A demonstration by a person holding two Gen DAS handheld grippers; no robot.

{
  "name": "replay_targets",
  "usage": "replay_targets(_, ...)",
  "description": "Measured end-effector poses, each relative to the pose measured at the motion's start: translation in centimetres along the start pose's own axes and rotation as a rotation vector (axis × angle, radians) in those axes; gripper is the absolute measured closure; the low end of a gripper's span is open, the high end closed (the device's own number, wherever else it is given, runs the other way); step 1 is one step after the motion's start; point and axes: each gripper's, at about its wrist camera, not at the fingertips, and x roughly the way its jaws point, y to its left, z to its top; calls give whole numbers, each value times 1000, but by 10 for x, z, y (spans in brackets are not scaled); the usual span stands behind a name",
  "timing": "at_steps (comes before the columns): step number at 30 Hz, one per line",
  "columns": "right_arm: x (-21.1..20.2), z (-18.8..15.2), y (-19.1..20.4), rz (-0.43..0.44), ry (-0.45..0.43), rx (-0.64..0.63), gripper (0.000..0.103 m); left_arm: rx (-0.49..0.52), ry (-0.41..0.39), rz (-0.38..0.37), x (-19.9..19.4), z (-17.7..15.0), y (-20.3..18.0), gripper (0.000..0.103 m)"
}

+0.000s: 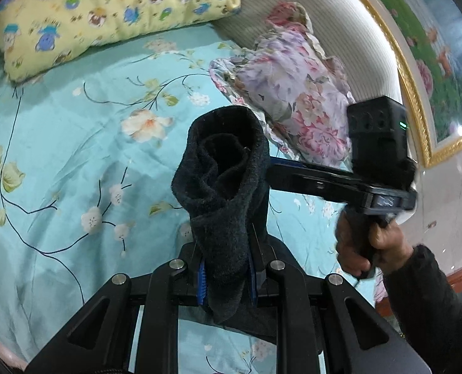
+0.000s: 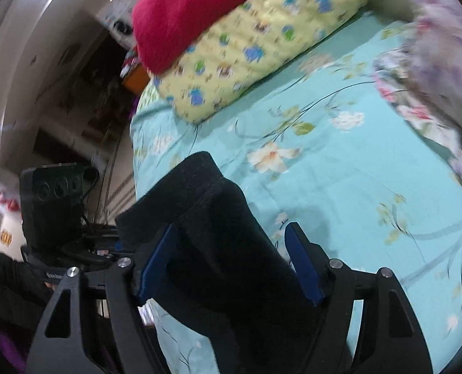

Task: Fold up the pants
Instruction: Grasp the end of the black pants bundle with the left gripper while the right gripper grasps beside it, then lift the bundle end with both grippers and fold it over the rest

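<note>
The black pants are bunched in a thick roll, lifted above the turquoise floral bedsheet. My left gripper is shut on the pants, its blue pads pressed on the cloth. In the left wrist view the right gripper reaches into the bundle from the right, its tips hidden by cloth. In the right wrist view the pants drape between the jaws of my right gripper; the blue pads stand wide apart, the left one against the cloth, the right one clear of it.
A yellow cartoon pillow lies at the head of the bed with a red cushion on it. A folded floral quilt leans on the white headboard. The bed's left edge drops to a dark room.
</note>
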Motion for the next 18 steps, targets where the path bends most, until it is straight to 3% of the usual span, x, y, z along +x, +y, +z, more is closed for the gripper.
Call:
replay_targets(4, 27, 24, -9, 90, 113, -30, 29, 7, 4, -9, 1, -1, 5, 84)
replay_targets(5, 31, 28, -11, 113, 130, -36, 37, 5, 7, -11, 1, -1, 6, 84)
replay_targets(6, 34, 32, -10, 142, 148, -43, 58, 0, 9, -9, 2, 0, 7, 84)
replay_targets(8, 41, 38, -6, 137, 187, -64, 83, -9, 11, -11, 3, 0, 10, 84)
replay_targets(12, 39, 37, 4, 99, 193, -104, 92, -4, 7, -12, 2, 1, 10, 84)
replay_targets(18, -2, 19, 17, 60, 69, -106, 96, 53, -2, -32, -9, -2, -11, 84)
